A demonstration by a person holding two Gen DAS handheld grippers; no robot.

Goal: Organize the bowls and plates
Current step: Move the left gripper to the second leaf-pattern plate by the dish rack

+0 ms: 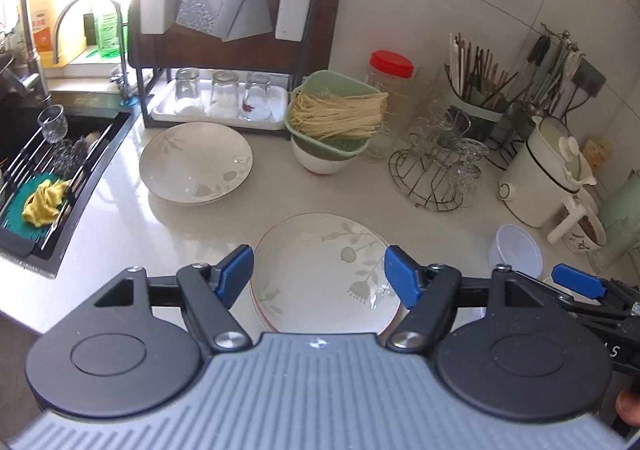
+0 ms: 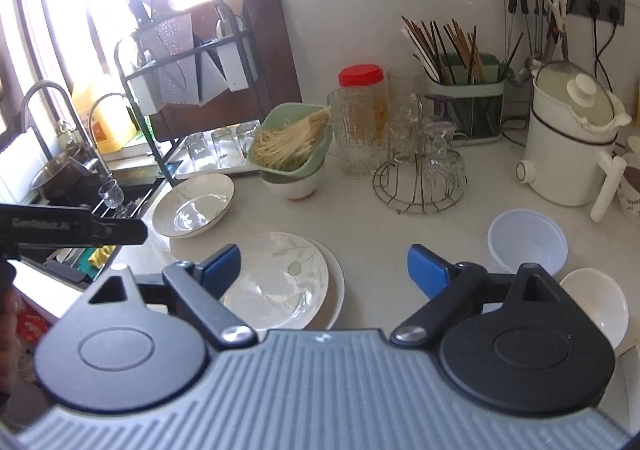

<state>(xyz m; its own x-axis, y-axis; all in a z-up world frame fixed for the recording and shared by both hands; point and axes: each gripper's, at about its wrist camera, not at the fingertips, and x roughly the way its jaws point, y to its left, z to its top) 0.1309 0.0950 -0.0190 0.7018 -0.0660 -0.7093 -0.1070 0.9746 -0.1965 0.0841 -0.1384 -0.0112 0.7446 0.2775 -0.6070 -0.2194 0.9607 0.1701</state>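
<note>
1. Both tools are spread wide with nothing in them. The left tool (image 1: 319, 276) has its blue pads either side of the near plates (image 1: 325, 274), but as far as I can tell they aren't pressing on the rim. The right tool (image 2: 324, 270) has mostly bare counter (image 2: 372, 282) between its pads.

2. I'm using the near plates as the landmark. It looks like two flowered plates stacked, sitting on the counter right by its front edge. The lower rim sticks out on the right in the right wrist view.

3. Behind the near plates and to the left, toward the sink (image 1: 24, 186), there's a second pile, the far plates (image 1: 195, 164). The two piles sit apart, not touching.

4. To the right of the near plates are a clear tub (image 2: 527, 240) and a white bowl (image 2: 596, 304), just beside each other.

5. The relation that matters: the near plates lie dead ahead of the left tool and below it, centred in its gap. From the right tool they sit off to the left, with only the left pad (image 2: 222, 264) over them.

6. My guess is the left hand is the better placed one for the near plates. A plate is round so there's no long axis to line up, just get a pad over the rim. The right hand is nearer the bowl and tub.
</note>
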